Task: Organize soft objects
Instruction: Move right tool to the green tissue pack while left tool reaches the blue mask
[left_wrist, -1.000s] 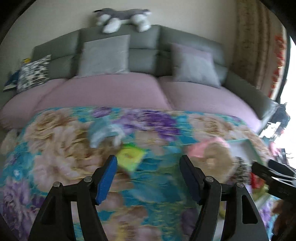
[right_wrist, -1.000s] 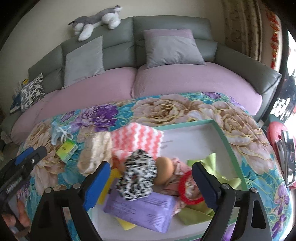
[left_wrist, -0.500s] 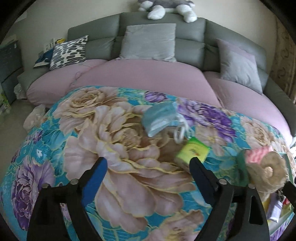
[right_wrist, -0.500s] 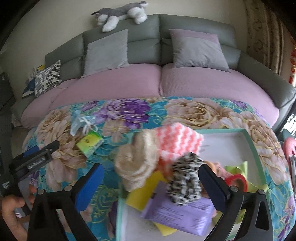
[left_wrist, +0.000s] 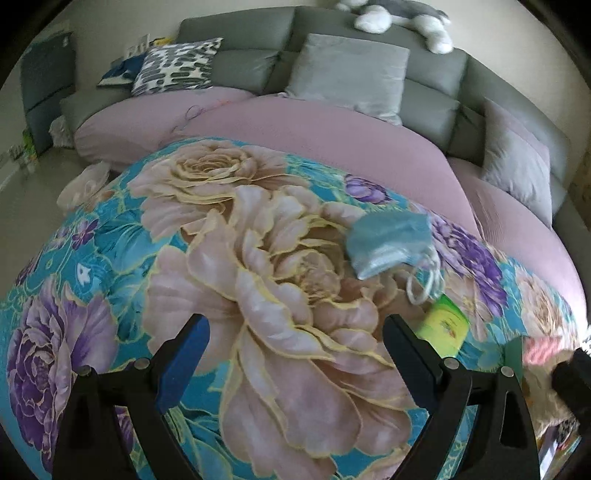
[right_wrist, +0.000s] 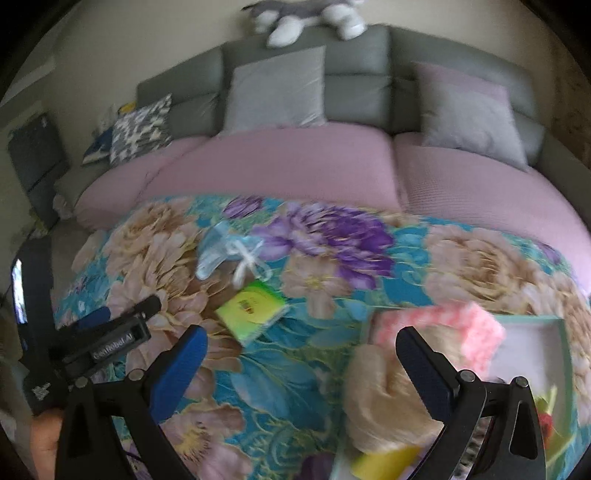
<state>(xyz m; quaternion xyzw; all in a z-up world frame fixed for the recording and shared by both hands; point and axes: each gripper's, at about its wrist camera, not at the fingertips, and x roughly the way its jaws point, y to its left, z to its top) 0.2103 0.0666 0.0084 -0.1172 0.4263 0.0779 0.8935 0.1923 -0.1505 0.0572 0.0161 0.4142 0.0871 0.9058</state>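
A light blue face mask (left_wrist: 389, 242) with white ear loops lies on the floral cloth, ahead and right of my open, empty left gripper (left_wrist: 295, 354). A green tissue pack (left_wrist: 445, 326) lies just below it. In the right wrist view the mask (right_wrist: 225, 253) and green pack (right_wrist: 253, 312) lie ahead of my open, empty right gripper (right_wrist: 301, 363). A cream fluffy item (right_wrist: 384, 398) and a pink-and-white knitted cloth (right_wrist: 443, 325) rest at the left edge of a mint-rimmed tray (right_wrist: 557, 325).
The floral cloth (left_wrist: 258, 295) covers a table in front of a pink-cushioned grey sofa (left_wrist: 332, 125) with pillows and a plush dog on top. The left gripper (right_wrist: 99, 339) and the hand holding it show at the right wrist view's left edge.
Both grippers have swung left. The mask and green pack have shifted right in both views, and the tray has slid to the right edge. Both stay open.
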